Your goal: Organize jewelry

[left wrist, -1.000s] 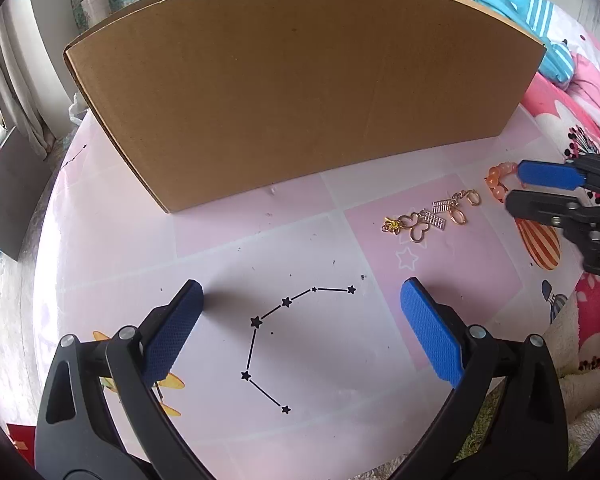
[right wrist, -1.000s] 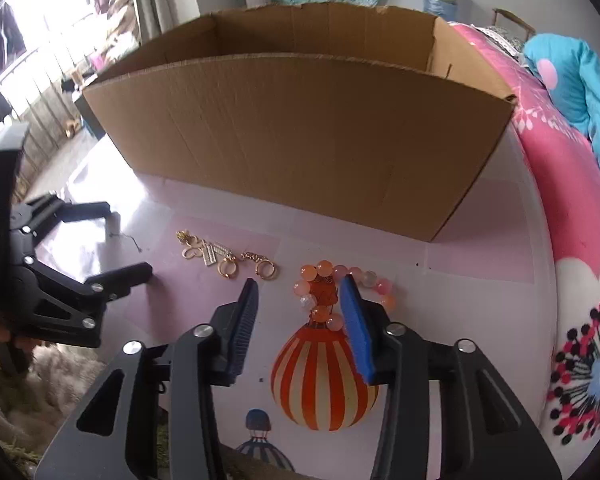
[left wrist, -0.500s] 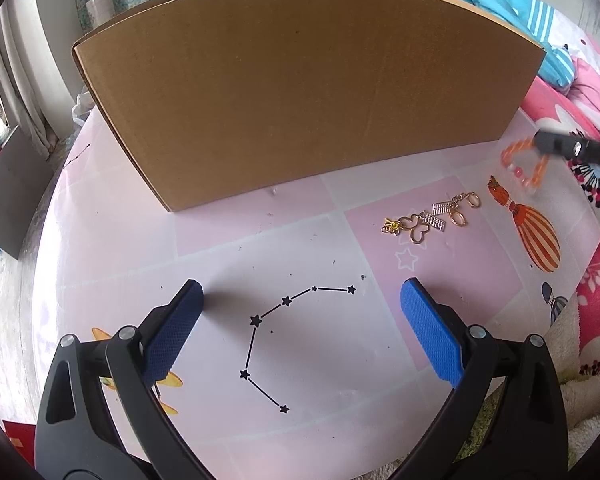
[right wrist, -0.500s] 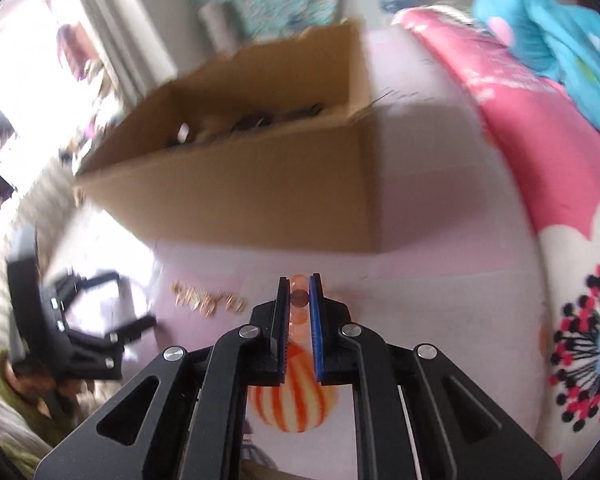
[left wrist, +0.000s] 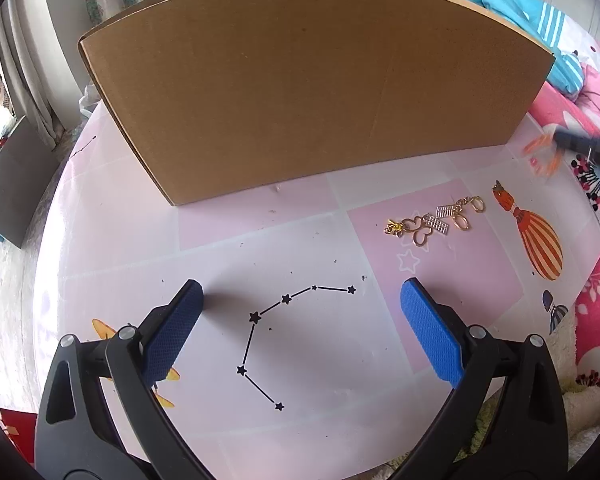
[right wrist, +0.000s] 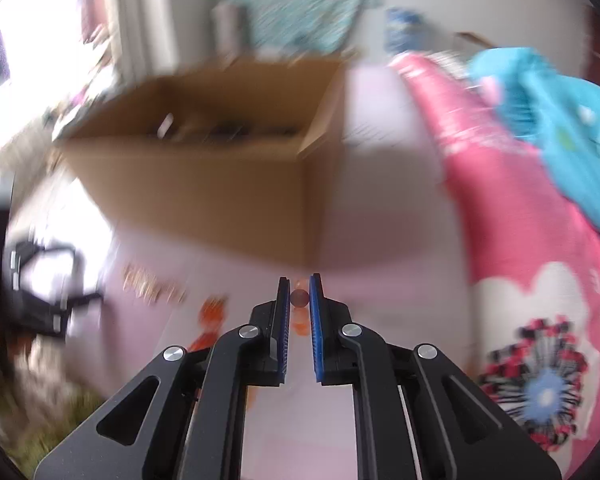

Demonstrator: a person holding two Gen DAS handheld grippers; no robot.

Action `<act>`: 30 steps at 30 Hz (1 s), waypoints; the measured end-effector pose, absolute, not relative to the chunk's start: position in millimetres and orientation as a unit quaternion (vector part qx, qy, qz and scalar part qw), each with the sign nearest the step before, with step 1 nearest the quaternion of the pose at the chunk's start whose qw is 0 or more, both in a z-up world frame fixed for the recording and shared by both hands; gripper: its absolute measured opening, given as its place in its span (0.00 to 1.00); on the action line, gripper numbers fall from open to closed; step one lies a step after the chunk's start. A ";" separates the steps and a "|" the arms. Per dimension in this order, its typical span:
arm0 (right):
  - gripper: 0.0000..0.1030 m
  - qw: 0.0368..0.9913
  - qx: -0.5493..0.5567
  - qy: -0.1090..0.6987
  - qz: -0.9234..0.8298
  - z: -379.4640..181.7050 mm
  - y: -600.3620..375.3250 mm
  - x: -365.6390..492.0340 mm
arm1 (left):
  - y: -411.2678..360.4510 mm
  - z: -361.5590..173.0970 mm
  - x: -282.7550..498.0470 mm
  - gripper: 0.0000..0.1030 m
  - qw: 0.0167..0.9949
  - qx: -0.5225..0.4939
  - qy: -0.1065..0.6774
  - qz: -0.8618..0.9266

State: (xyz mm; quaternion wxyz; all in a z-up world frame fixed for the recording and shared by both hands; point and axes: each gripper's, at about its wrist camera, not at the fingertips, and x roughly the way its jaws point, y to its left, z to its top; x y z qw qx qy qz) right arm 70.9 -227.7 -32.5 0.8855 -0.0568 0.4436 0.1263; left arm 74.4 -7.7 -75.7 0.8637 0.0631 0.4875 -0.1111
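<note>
Bead bracelet (right wrist: 299,298) lifted off table (blurred), right hand-held gripper (right wrist: 299,300) clamped on it, left hand-held gripper (left wrist: 300,312) apart.

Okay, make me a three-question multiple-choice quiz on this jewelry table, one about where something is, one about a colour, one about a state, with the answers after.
1. Where do the gold keychains lie?
A. inside the cardboard box
B. on the tabletop in front of the box
C. between the left gripper's pads

2. What colour are the left gripper pads?
A. blue
B. red
C. white

3. What is the right gripper doing?
A. standing wide open
B. pinching a bead of the orange bracelet
C. clamping the box wall

Answers: 1 B, they rest on the pink tabletop in front of the cardboard box. 2 A, both pads show blue. 3 B, a bead sits squeezed between the nearly shut pads.
</note>
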 end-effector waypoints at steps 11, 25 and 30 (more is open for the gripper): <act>0.37 0.895 0.038 0.416 0.155 -27.9 -230.4 47.1 | -7.5 -75.7 76.5 0.93 0.862 0.058 0.494 -0.100; 0.68 0.894 0.068 0.400 0.191 -20.1 -214.9 23.6 | -9.6 -76.1 86.5 0.93 0.859 0.056 0.500 -0.097; 0.77 0.899 0.039 0.394 0.187 -12.4 -205.3 25.6 | -7.3 -74.7 87.3 0.93 0.857 0.056 0.503 -0.097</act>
